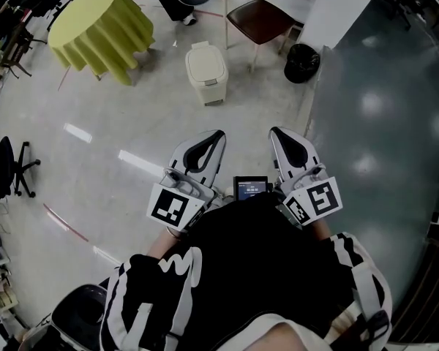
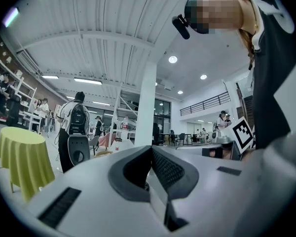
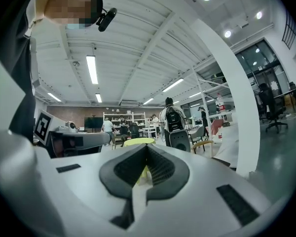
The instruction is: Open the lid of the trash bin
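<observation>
Grey floor (image 1: 132, 119) lies open before cream trash bin (image 1: 206, 72).

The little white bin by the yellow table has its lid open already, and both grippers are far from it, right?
No. The head view shows the bin by the yellow table with its lid shut. The left gripper and right gripper are indeed far from it.

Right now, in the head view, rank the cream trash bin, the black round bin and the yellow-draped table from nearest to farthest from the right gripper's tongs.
From the right gripper:
1. black round bin, ahead, slightly right.
2. cream trash bin, ahead left.
3. yellow-draped table, far left.
</observation>
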Tool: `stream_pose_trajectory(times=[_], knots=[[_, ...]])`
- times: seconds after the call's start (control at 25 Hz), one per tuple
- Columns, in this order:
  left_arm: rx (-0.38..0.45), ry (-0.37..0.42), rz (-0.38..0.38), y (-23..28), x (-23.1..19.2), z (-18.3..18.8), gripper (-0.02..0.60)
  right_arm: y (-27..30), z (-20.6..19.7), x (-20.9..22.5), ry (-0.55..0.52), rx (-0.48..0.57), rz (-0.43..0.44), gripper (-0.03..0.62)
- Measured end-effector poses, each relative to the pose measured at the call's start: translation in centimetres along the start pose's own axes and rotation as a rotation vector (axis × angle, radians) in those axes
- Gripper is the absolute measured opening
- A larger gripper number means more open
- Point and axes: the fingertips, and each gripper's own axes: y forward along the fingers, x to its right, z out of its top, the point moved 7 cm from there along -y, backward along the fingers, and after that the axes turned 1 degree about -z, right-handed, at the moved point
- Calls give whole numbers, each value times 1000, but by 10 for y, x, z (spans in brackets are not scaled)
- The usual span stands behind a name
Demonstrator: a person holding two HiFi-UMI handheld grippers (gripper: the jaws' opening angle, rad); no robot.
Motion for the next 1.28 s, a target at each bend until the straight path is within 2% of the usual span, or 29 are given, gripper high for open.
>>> stream_pose_trajectory(times=[0.36, 0.6, 0.76, 1.28], knots=[[-20, 7, -1, -5, -4, -4, 8, 6, -1, -9, -40, -8, 20, 3], [54, 4, 6, -1, -4, -1, 8, 7, -2, -5, -27, -2, 21, 4], [-3, -19, 12, -2, 2, -7, 8, 3, -1, -2, -18, 4, 24, 4], [-26, -2, 18, -2, 7, -10, 8, -2, -9, 5, 10, -3, 21, 5]])
